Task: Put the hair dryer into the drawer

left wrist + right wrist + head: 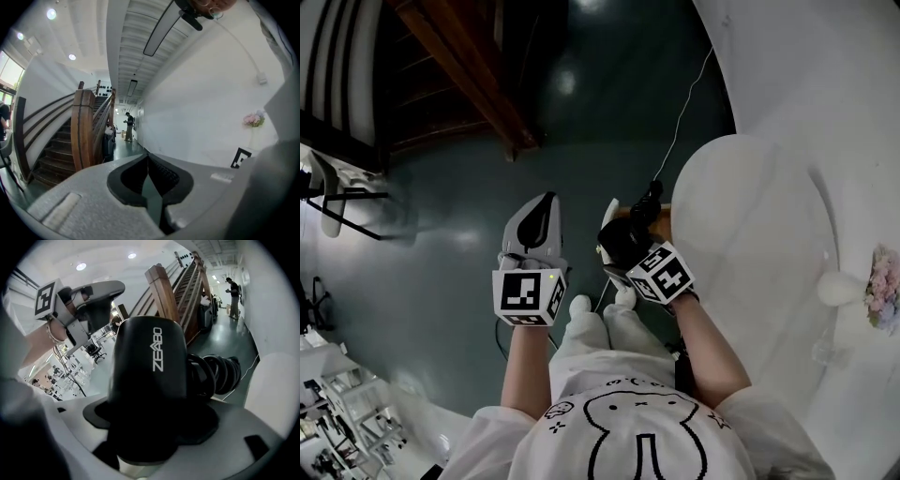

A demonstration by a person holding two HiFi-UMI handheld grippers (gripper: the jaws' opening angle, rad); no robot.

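Carry step: right tongs (pixel 628 244) clamp the black hair dryer (pixel 147 380), aloft over the floor (pixel 441 244). Left tongs (pixel 149 185) pressed together, empty. Next move likely needs the drawer, unseen here, pulled out.

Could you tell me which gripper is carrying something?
The right gripper: its jaws clamp the black hair dryer; the left gripper is shut and empty.
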